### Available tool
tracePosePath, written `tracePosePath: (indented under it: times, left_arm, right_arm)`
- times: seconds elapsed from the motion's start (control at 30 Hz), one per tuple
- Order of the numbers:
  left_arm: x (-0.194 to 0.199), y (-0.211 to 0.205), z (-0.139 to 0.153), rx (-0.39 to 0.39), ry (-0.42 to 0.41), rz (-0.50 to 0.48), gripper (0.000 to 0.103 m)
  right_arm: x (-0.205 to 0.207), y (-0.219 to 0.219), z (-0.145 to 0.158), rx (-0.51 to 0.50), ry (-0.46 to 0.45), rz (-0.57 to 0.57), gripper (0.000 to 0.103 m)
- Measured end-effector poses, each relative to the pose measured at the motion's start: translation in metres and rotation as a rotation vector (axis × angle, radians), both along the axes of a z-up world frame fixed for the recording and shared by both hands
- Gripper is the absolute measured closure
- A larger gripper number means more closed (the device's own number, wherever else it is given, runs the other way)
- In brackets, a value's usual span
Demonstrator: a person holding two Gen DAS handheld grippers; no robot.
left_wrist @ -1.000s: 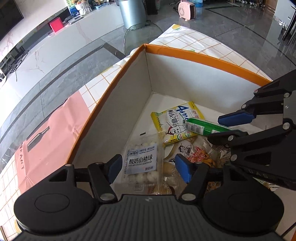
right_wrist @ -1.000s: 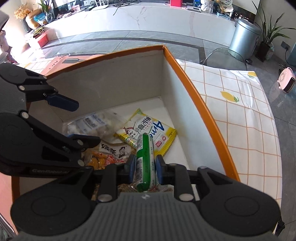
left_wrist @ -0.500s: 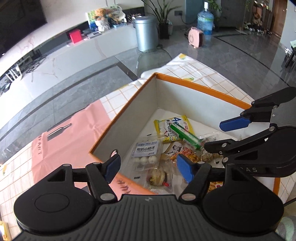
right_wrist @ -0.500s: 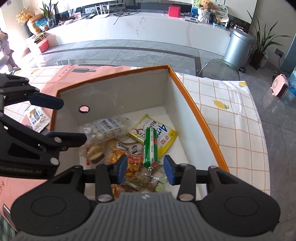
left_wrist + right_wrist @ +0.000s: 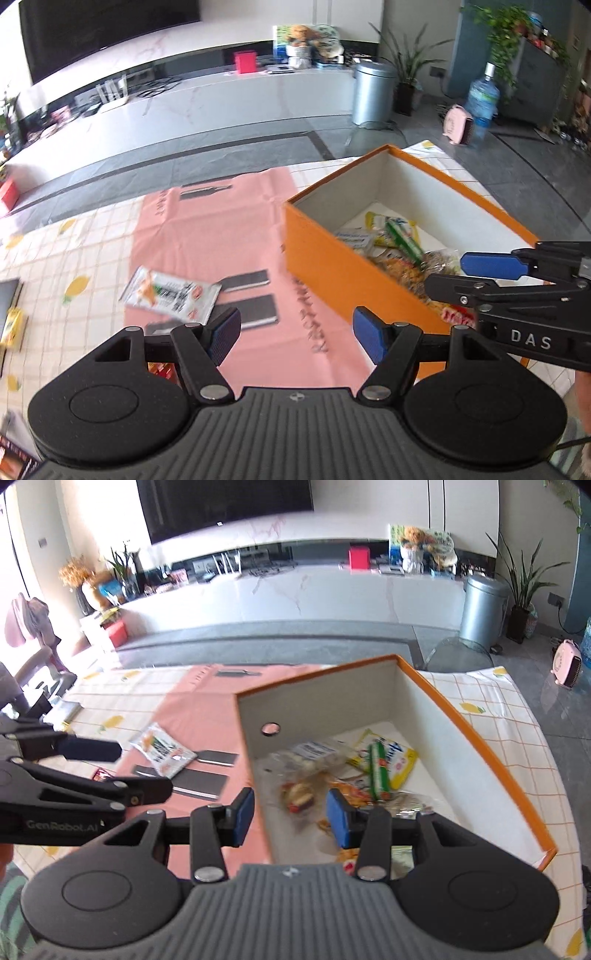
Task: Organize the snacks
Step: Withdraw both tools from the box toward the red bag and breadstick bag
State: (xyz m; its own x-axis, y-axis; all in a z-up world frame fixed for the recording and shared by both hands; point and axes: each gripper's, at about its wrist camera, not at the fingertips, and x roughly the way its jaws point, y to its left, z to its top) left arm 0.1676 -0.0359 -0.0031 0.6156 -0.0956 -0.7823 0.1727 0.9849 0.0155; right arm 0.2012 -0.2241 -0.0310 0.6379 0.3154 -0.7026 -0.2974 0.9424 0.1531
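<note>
An orange box [image 5: 325, 266] with white inner walls [image 5: 454, 746] holds several snack packs, among them a green stick pack [image 5: 379, 771] lying on a yellow packet [image 5: 400, 760]. A white and orange snack packet [image 5: 168, 295] lies flat on the pink sheet left of the box; it also shows in the right wrist view [image 5: 162, 749]. My left gripper [image 5: 295, 334] is open and empty, raised above the pink sheet beside the box. My right gripper [image 5: 290, 816] is open and empty, raised over the box's near left wall.
A pink printed sheet [image 5: 207, 229] covers the checked tablecloth [image 5: 517, 738]. Small packets lie at the table's left edge [image 5: 13, 328]. A red wrapper [image 5: 162, 369] peeks out under the left gripper. Beyond the table are grey floor, a long white counter and a metal bin [image 5: 373, 92].
The right gripper opened and let go of the green stick pack, which now lies in the box. Both grippers rose and pulled back out of the box; the left swung toward the pink sheet.
</note>
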Motion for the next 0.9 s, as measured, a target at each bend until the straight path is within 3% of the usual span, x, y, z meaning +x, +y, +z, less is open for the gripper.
tracePosePath:
  times: [0.13, 0.47, 0.9]
  left_arm:
    - [-0.019, 0.022, -0.001, -0.001, 0.0, 0.052, 0.021]
    - [-0.041, 0.084, -0.019, -0.109, 0.072, 0.209, 0.021]
    - [-0.033, 0.146, -0.052, -0.206, 0.136, 0.361, 0.021]
  right_arm:
    - [-0.025, 0.024, -0.003, 0.03, -0.037, 0.003, 0.062]
    - [-0.064, 0.076, -0.029, 0.069, -0.05, -0.014, 0.062]
    - [-0.05, 0.131, -0.063, 0.015, 0.03, 0.008, 0.057]
